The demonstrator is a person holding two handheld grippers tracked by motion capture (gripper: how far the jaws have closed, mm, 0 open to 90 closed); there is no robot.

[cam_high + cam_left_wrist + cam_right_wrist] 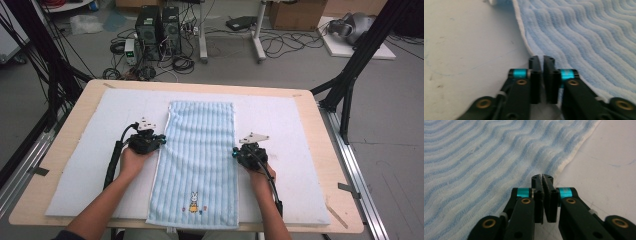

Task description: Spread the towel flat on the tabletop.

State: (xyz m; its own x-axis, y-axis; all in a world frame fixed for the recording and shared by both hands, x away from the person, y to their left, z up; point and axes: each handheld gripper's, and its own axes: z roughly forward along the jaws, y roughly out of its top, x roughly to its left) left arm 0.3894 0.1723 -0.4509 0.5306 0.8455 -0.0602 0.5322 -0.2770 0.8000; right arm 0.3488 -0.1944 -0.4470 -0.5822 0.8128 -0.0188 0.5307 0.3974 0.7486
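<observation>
A light blue ribbed towel (200, 150) lies flat and lengthwise on a white mat (85, 165), with a small rabbit picture (193, 202) near its front end. My left gripper (161, 141) sits at the towel's left edge about halfway along. In the left gripper view its jaws (541, 58) stand shut, tips at the towel's white hem (524, 37). My right gripper (234, 151) sits at the right edge opposite. Its jaws (542, 177) are pressed together at the hem of the towel (474, 157). No cloth shows between either pair of pads.
The mat covers most of a wooden table (62, 145). On the floor behind stand two computer towers (157, 27) among cables, a desk leg (258, 45) and a cardboard box (295, 15). Black frame struts (350, 80) rise at both sides.
</observation>
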